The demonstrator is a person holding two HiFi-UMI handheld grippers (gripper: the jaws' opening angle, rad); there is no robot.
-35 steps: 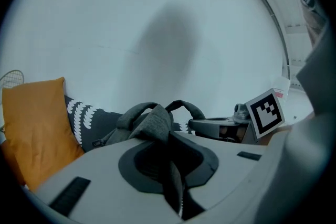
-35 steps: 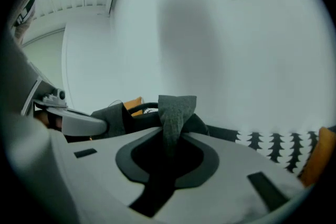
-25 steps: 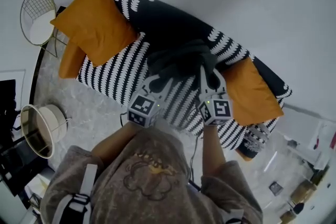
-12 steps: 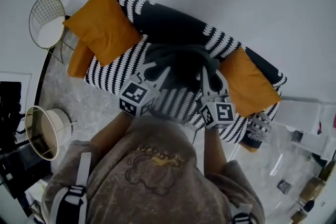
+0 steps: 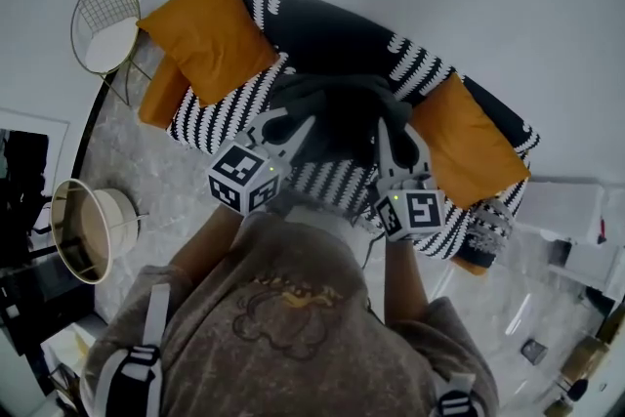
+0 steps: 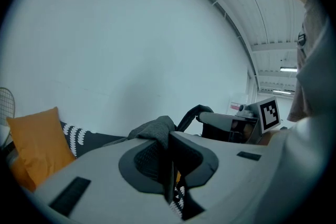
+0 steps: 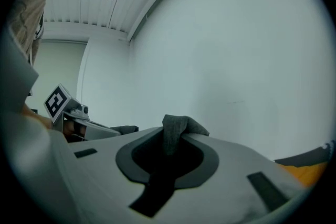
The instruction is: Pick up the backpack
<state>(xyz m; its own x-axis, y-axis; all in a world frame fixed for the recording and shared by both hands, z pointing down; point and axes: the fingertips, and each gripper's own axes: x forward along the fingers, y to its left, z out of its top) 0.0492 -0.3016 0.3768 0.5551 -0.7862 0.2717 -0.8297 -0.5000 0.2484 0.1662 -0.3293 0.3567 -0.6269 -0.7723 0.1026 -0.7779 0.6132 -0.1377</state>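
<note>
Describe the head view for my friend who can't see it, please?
A person's left gripper and right gripper both clamp a dark grey backpack over a black-and-white striped sofa with orange cushions.

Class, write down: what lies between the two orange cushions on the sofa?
The dark grey backpack, pinched by the left gripper and the right gripper, over the striped sofa. The head view shows it.
</note>
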